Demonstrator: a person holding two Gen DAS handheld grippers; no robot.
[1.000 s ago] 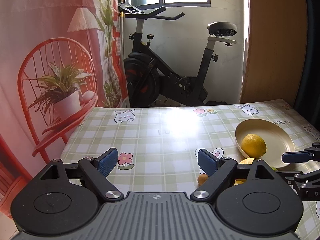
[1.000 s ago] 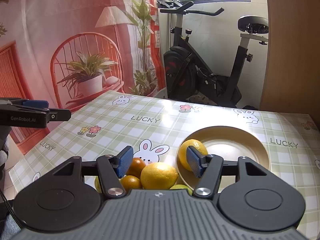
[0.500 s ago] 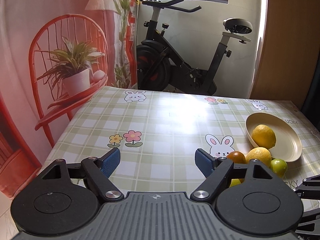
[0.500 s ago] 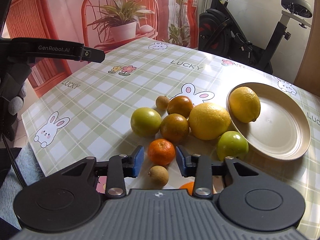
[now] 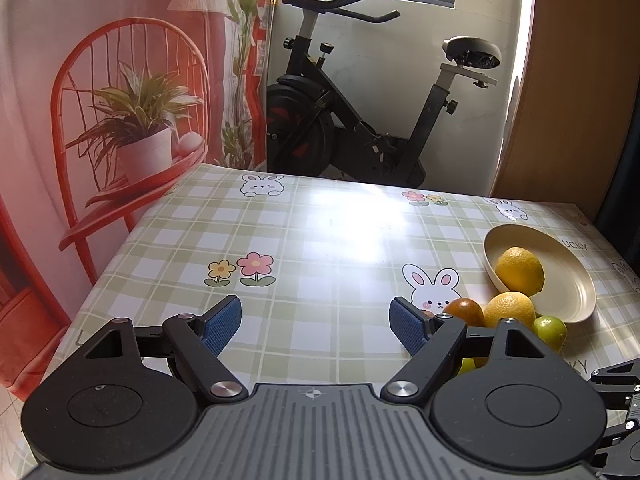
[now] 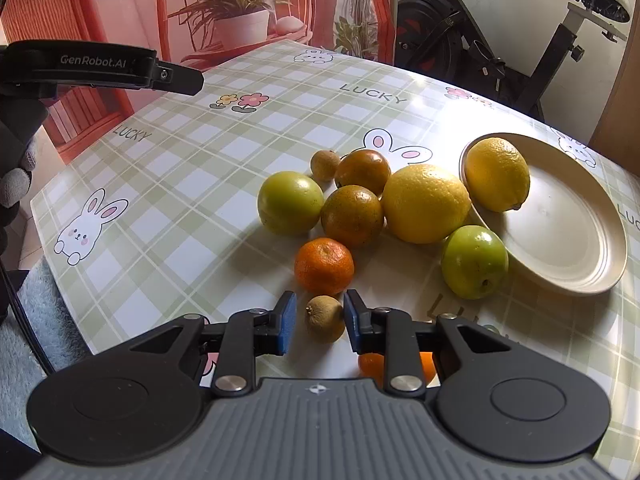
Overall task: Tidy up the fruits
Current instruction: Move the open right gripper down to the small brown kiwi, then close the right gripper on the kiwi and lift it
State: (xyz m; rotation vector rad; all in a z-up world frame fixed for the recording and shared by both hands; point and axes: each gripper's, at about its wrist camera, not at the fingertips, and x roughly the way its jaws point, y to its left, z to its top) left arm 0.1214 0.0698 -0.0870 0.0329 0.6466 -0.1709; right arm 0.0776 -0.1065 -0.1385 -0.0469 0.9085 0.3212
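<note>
My right gripper point(image 6: 319, 310) is shut on a small brown longan point(image 6: 325, 320) lying on the checked tablecloth, with both blue pads at its sides. Just beyond it sit a mandarin point(image 6: 324, 266), two dark oranges point(image 6: 352, 216), two green fruits point(image 6: 290, 202), a second longan point(image 6: 325, 165) and a big lemon point(image 6: 426, 202). A cream plate point(image 6: 576, 240) on the right holds another lemon point(image 6: 496, 174). My left gripper point(image 5: 316, 320) hovers open over bare cloth, left of the fruit pile, with nothing between its fingers.
An orange fruit point(image 6: 370, 362) is half hidden under the right gripper's finger. The left gripper's finger point(image 6: 100, 66) and a gloved hand point(image 6: 16, 176) show at the left. The table's near-left edge point(image 6: 60, 248) drops to the floor. An exercise bike point(image 5: 360, 128) stands behind the table.
My right gripper sank toward the fruit pile and tilted down, and its jaws narrowed from wide apart to closed around the longan. My left gripper dropped slightly and stayed open.
</note>
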